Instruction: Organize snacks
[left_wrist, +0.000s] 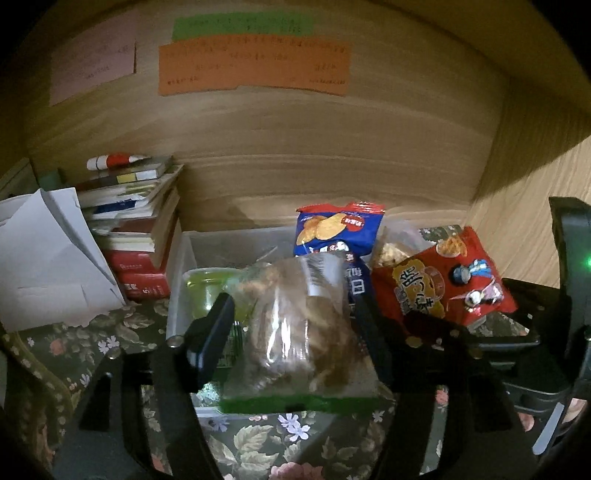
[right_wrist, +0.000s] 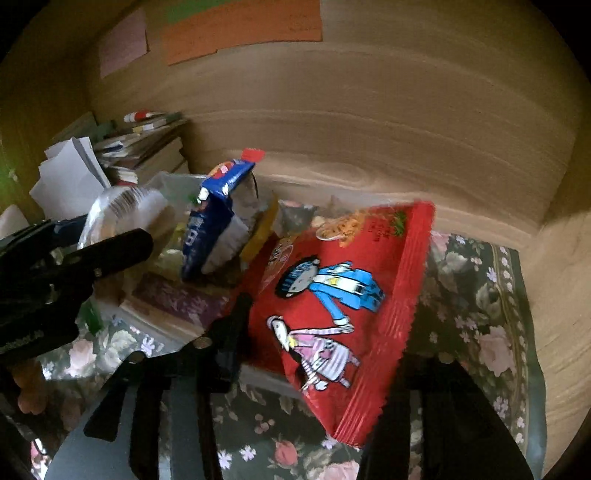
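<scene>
The left gripper (left_wrist: 295, 325) has its fingers (left_wrist: 210, 332) on either side of a clear bag of fried snacks (left_wrist: 299, 332), over the translucent storage bin (left_wrist: 236, 240); whether the pads press cannot be told. The right gripper (right_wrist: 325, 354) brackets the red cartoon snack bag (right_wrist: 343, 306), which leans on the bin's right edge above the floral bench cloth (right_wrist: 480, 314); its grip is likewise unclear. A blue chip bag (left_wrist: 338, 229) stands inside. Lower each bag fully into the bin before spreading the fingers, and keep both grippers apart.
</scene>
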